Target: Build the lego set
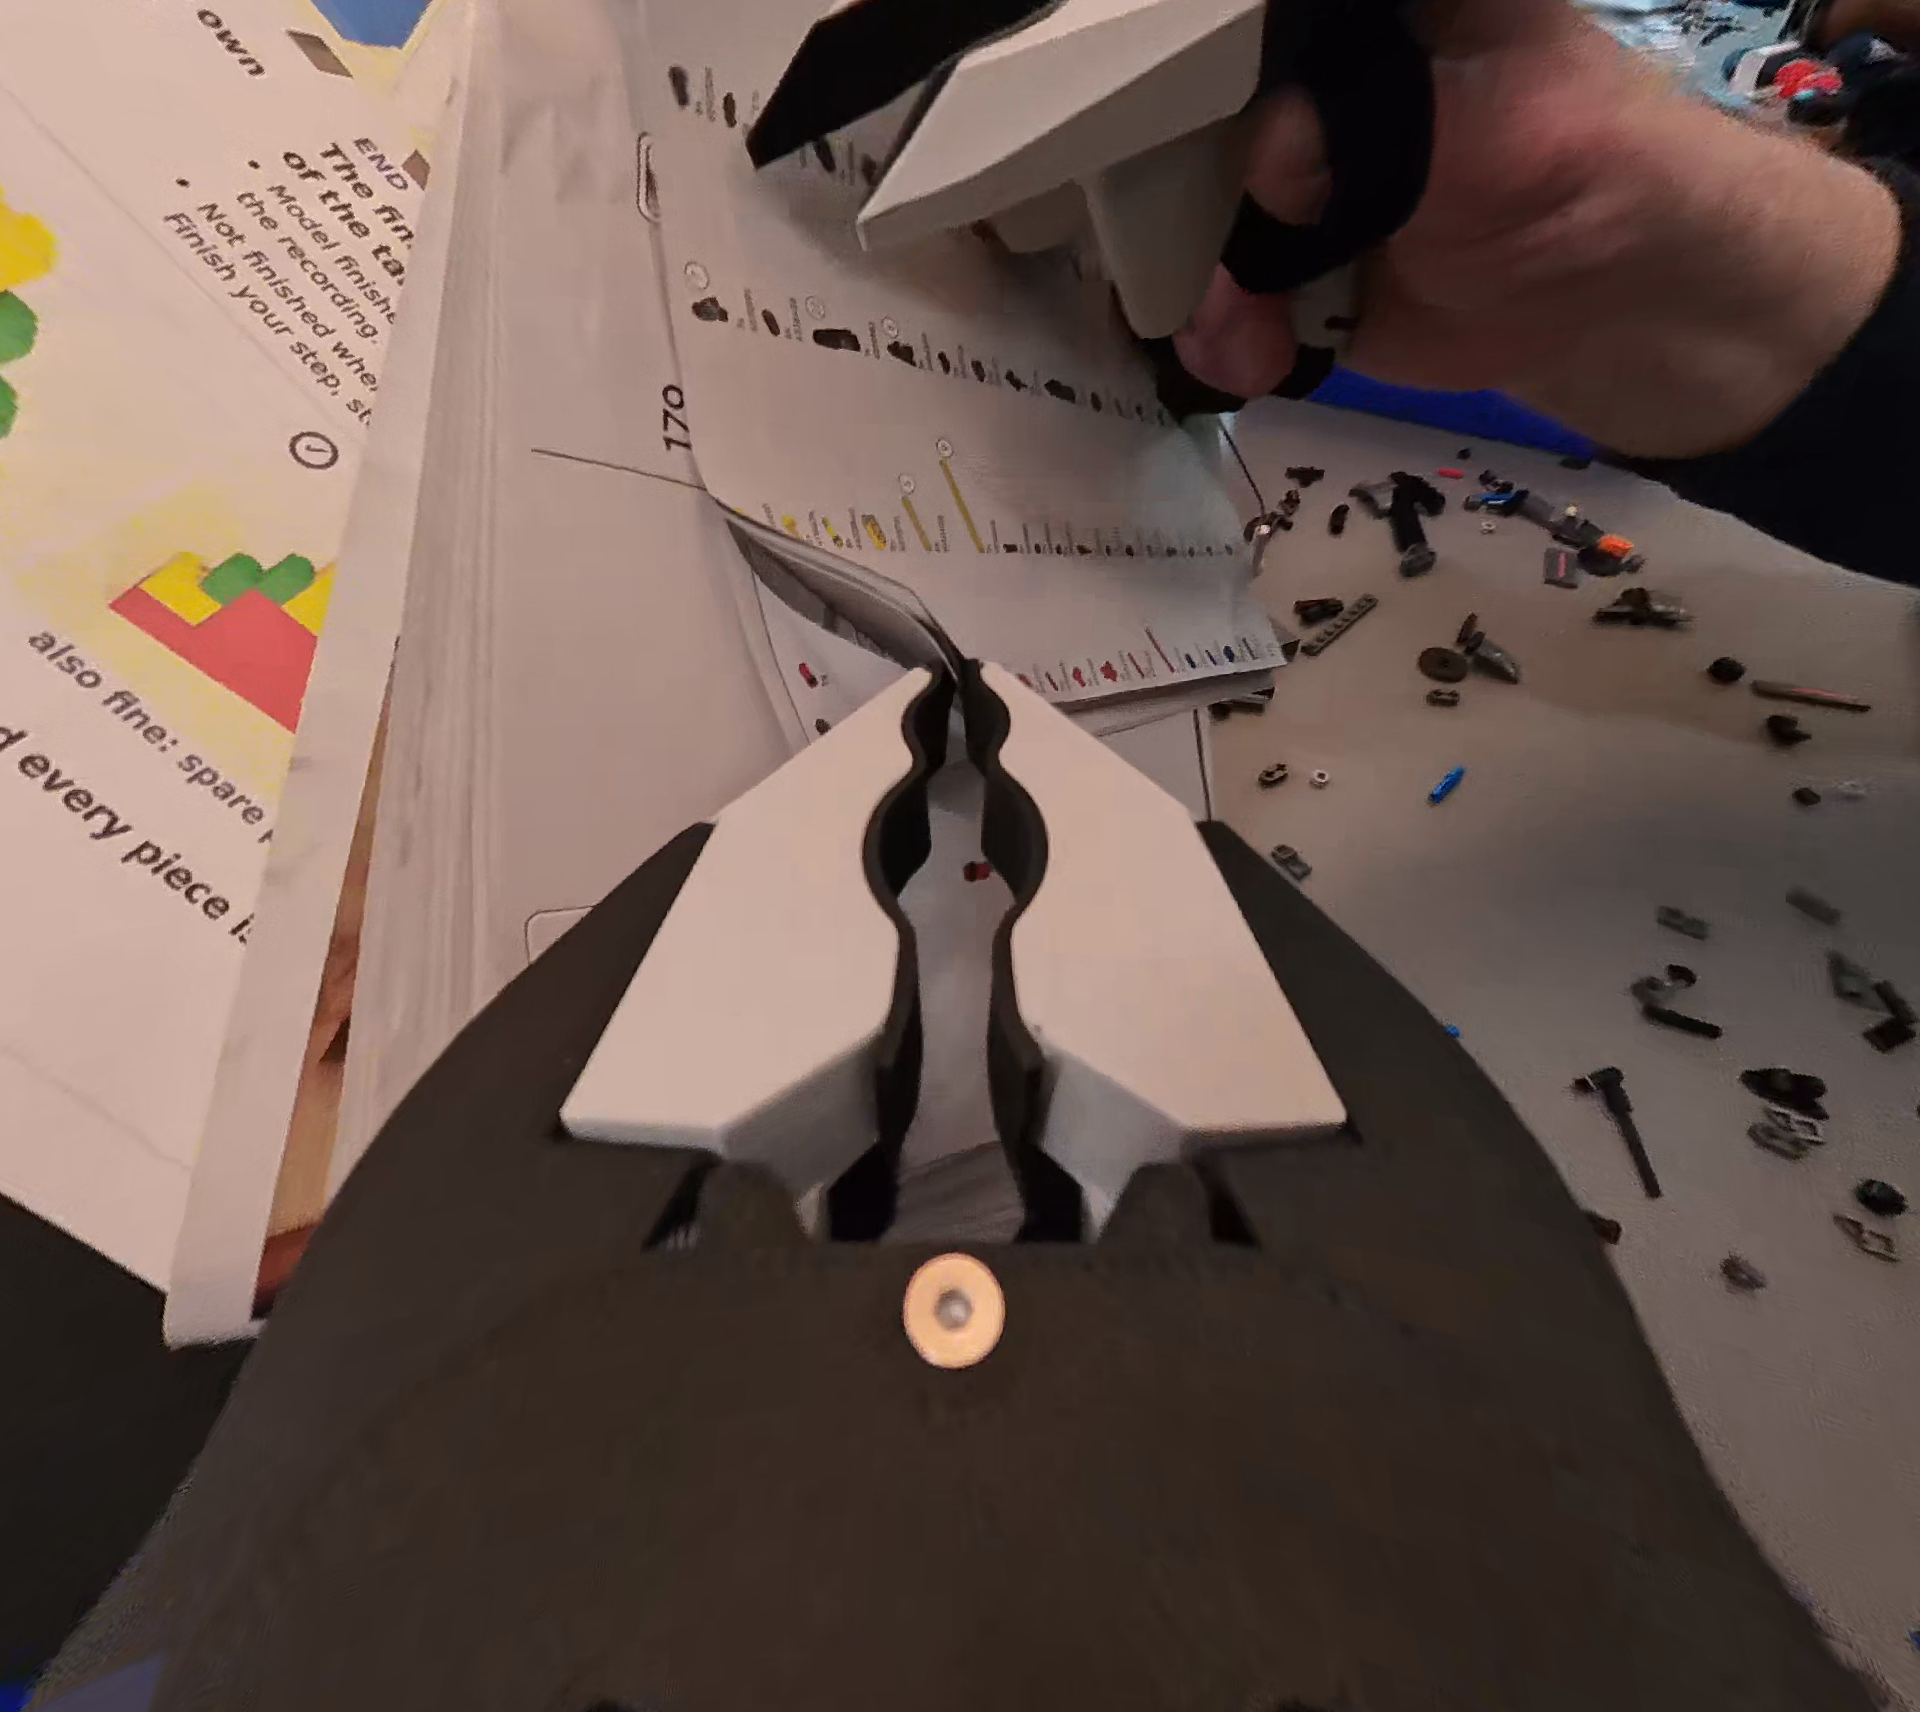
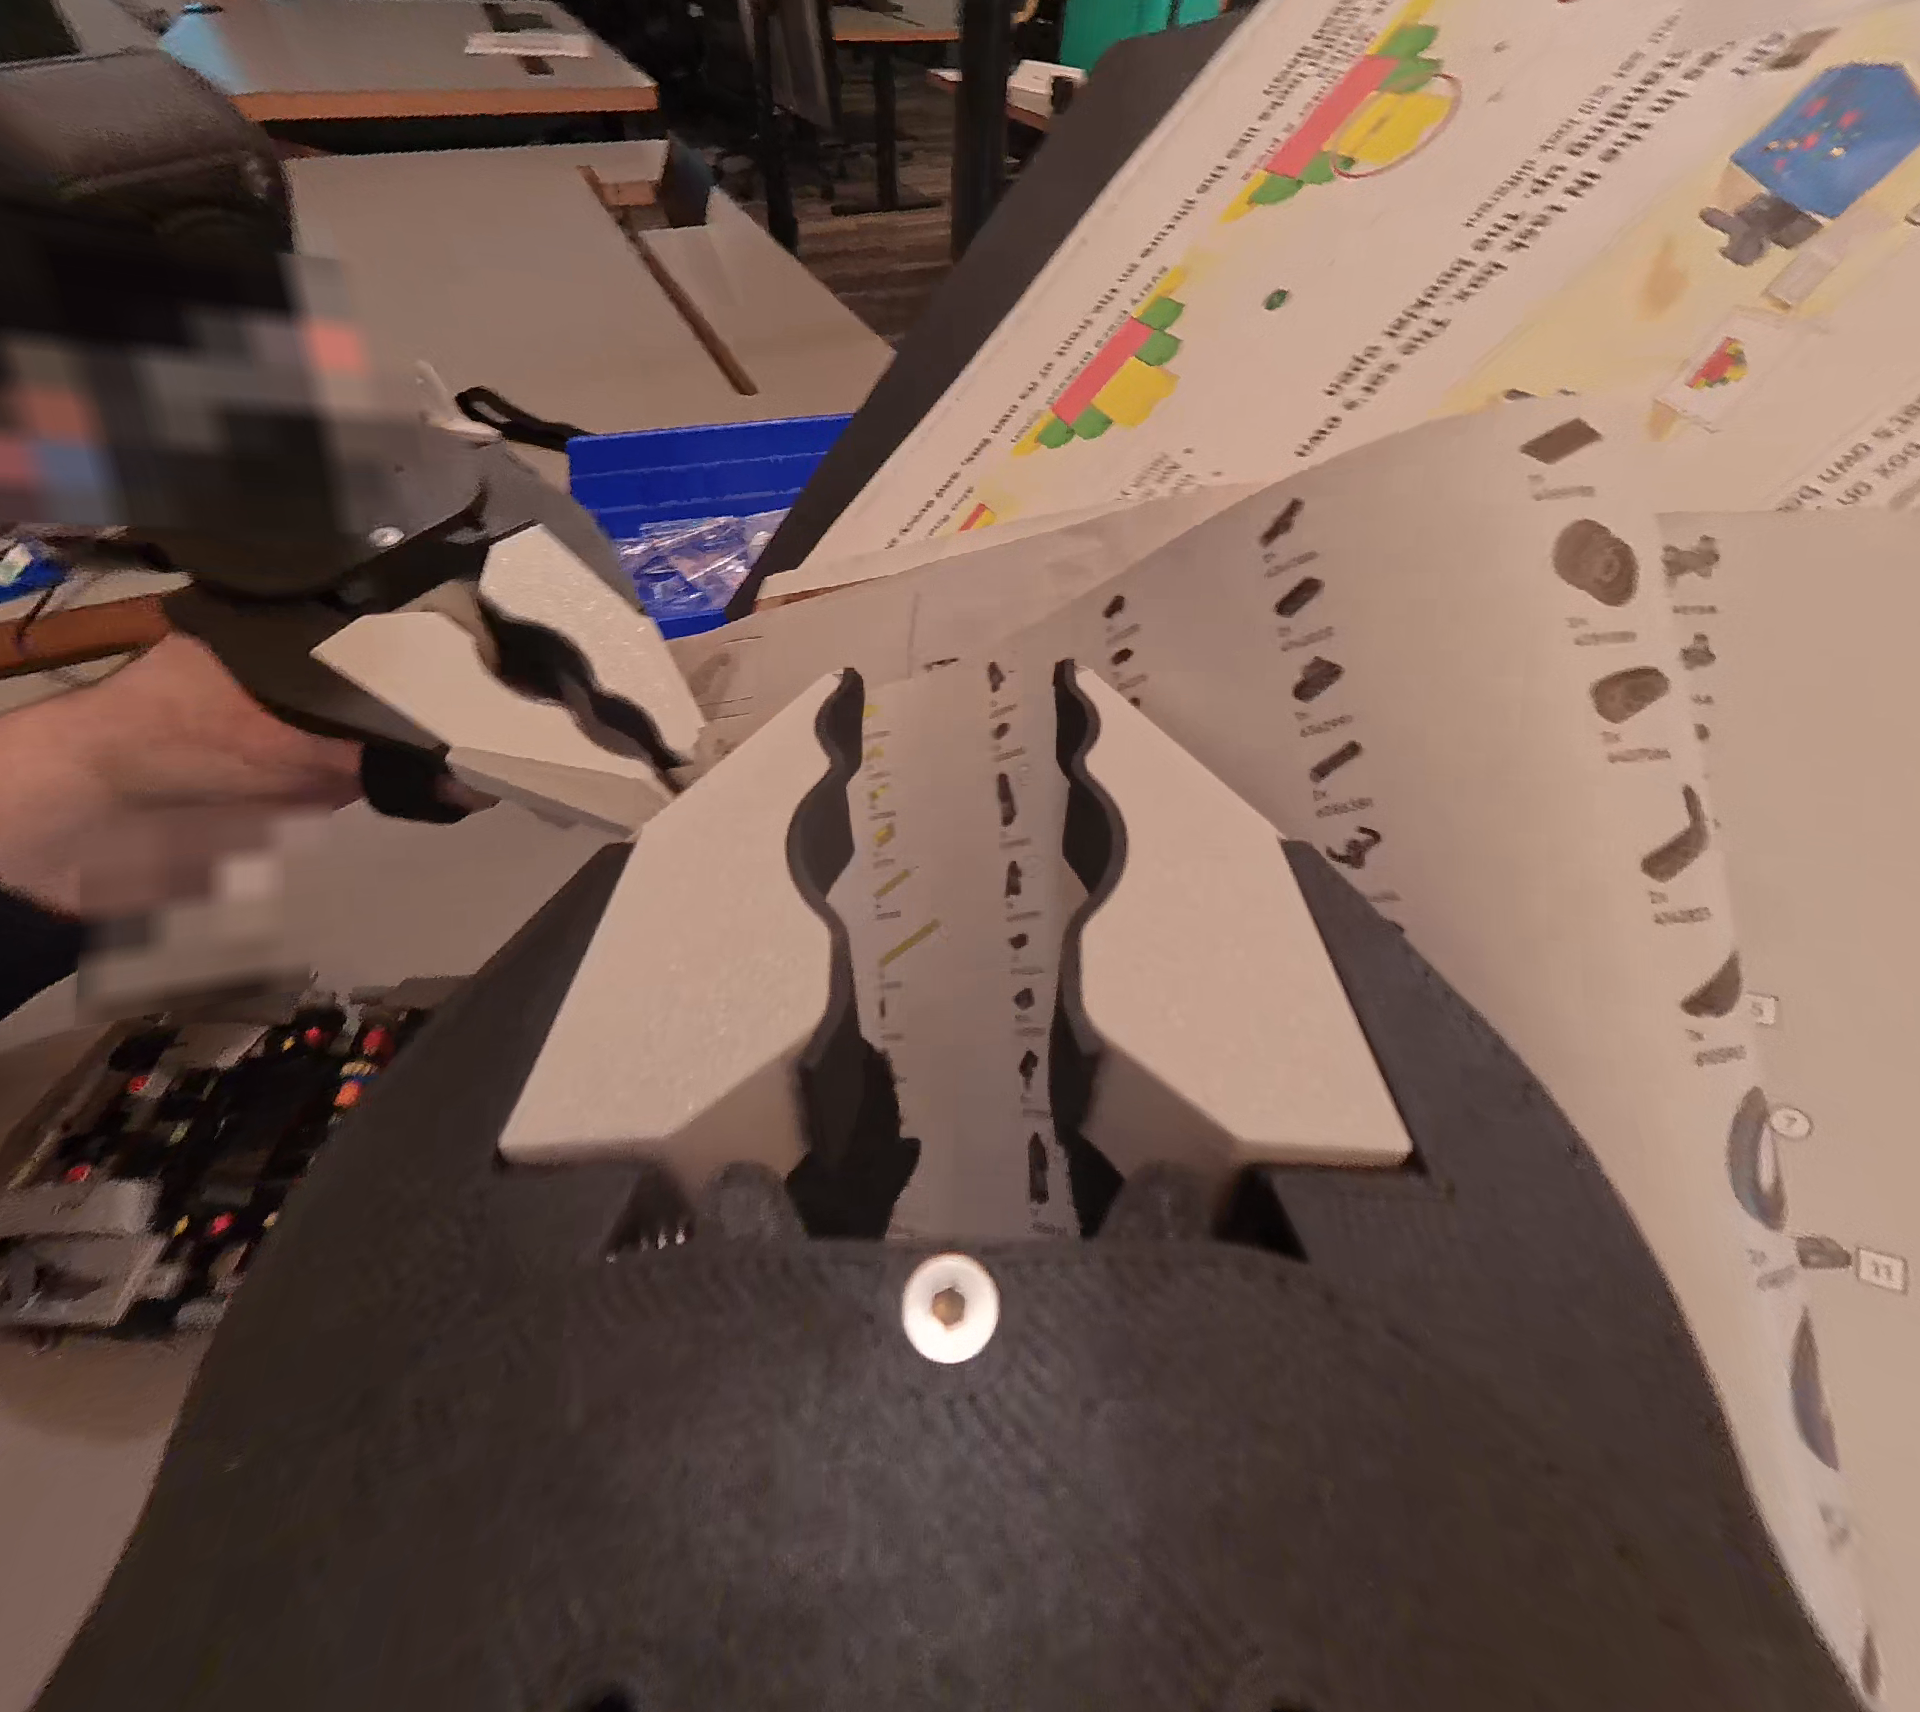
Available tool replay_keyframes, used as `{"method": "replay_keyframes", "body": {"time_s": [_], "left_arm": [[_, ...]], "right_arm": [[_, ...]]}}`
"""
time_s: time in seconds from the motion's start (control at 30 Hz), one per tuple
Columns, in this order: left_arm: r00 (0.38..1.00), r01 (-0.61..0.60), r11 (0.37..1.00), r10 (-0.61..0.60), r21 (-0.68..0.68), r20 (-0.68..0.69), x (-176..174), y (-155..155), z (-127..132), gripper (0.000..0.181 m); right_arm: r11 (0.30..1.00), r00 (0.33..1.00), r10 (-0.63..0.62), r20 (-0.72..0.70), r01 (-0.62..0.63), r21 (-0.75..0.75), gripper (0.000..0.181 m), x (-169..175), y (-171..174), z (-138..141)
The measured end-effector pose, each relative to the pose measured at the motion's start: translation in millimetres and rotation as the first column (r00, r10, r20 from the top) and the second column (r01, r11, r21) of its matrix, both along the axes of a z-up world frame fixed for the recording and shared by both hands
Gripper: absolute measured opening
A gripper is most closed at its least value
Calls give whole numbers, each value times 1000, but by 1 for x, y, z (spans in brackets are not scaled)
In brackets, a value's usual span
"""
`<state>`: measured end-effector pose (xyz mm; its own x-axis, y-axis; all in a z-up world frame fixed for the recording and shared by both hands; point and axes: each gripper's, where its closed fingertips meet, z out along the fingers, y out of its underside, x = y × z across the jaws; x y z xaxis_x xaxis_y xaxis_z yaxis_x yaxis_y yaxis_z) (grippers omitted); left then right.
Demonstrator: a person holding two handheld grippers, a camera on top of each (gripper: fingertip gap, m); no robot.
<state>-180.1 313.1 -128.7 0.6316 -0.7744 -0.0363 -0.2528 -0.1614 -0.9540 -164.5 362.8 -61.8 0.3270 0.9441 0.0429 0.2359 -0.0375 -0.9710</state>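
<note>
The set's instruction booklet (image 1: 935,436) lies open at its parts-list pages, which are lifted and curved. My left gripper (image 1: 956,675) is shut on the edge of a few of those pages. It also shows in the right wrist view (image 2: 675,763), pinching the page edge. My right gripper (image 2: 958,675) is open, with a parts-list page (image 2: 956,883) showing between its fingers and nothing pressed by the pads. In the left wrist view it (image 1: 816,192) hovers open over the upper pages, held by a gloved hand (image 1: 1558,260).
A printed guide sheet (image 1: 156,312) on a board lies left of the booklet (image 2: 1351,208). Several small dark, blue and red lego pieces (image 1: 1558,727) are scattered on the grey table at the right. A blue bin (image 2: 707,478) and a dark part-built assembly (image 2: 187,1143) sit at the left. Tip to tip, the grippers are about 9 centimeters apart.
</note>
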Motion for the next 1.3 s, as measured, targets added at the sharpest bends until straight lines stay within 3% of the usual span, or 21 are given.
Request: {"method": "replay_keyframes", "body": {"time_s": [0.13, 0.27, 0.37, 0.57, 0.83, 1.07, 1.3], "left_arm": [[997, 49, 997, -52, 59, 53, 4, -3, 13, 0], [993, 98, 991, -103, 92, 54, 13, -5, 19, 0], [990, 112, 988, -121, 107, 75, 16, -5, 26, 0], [988, 144, 982, -150, 121, 42, 22, -5, 26, 0], [985, 152, 980, -160, 128, 59, 19, -3, 28, 0], [986, 145, 982, -154, 120, 66, 18, -2, 26, 0], [997, 60, 991, -67, 123, 50, 11, 6, 24, 0]], "right_arm": [[984, 980, 165, 115, -171, 40, 37, -6, -31, -13], [972, 964, 197, 181, -216, 96, 39, -8, -40, -21], [969, 960, 206, 191, -227, 97, 41, -8, -42, -24], [971, 961, 206, 183, -223, 81, 27, -8, -40, -24], [958, 948, 272, 168, -282, 42, 0, -6, -48, -24], [964, 956, 260, 139, -265, 20, 0, -4, -45, -19], [980, 979, 194, 57, -196, 26, 0, 17, -37, 14]]}}
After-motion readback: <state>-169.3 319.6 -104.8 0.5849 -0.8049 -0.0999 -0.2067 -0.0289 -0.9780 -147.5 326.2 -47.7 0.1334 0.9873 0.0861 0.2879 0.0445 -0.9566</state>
